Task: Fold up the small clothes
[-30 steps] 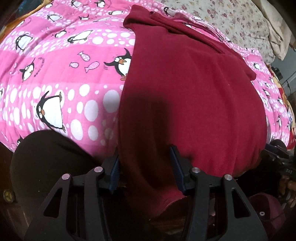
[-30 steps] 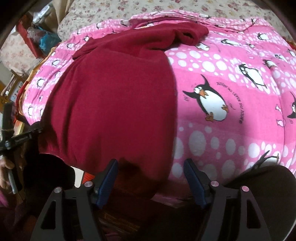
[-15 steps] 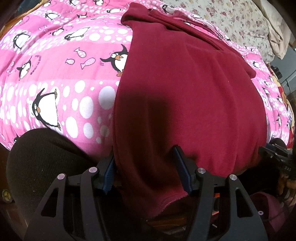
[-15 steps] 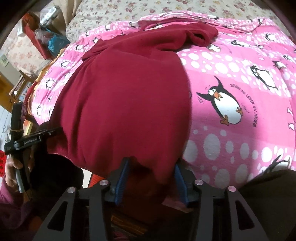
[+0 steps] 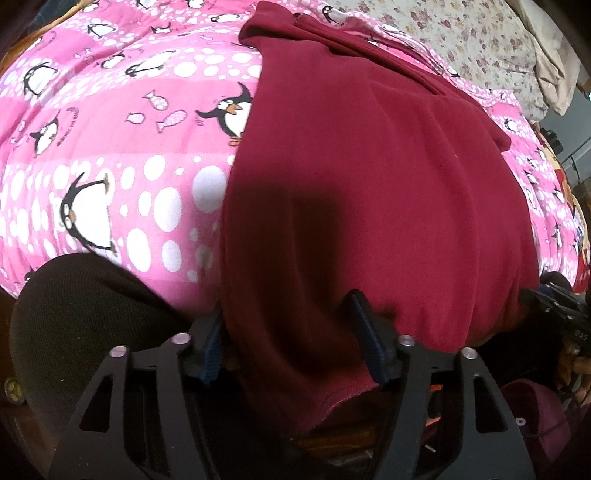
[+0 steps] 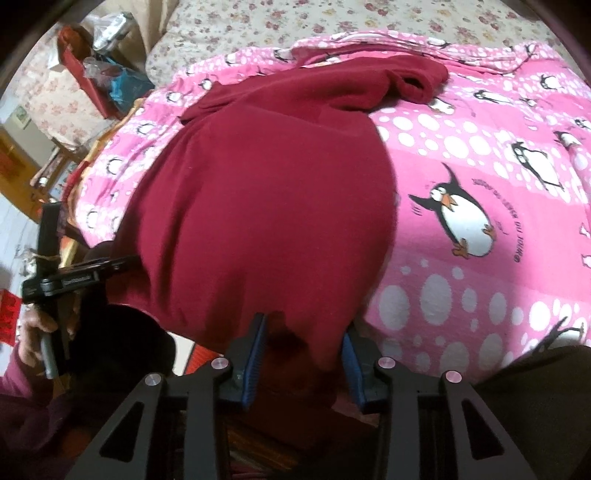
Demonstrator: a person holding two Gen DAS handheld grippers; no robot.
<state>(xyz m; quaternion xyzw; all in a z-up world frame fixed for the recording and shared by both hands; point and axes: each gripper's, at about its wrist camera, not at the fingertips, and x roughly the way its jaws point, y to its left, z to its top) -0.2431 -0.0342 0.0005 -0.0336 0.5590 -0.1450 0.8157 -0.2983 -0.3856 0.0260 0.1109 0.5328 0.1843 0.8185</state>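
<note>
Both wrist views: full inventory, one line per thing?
dark red fleece garment: 1, maroon, spread on the blanket, near hem hanging over the bed edge
pink penguin-print blanket: 1, pink and white, under the garment
floral bedsheet: 1, cream, beyond the blanket
red box of clutter: 1, far left beside the bed
left gripper: 1, black, blue pads, jaws straddling the hem
right gripper: 1, black, blue pads, jaws straddling the hem

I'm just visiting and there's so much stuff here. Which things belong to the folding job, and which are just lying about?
In the job:
- red top, hem hanging off the bed edge
- left gripper, fingers either side of the hem
- right gripper, same

Lying about:
- penguin blanket under the top
- floral sheet
- red box with clutter
</note>
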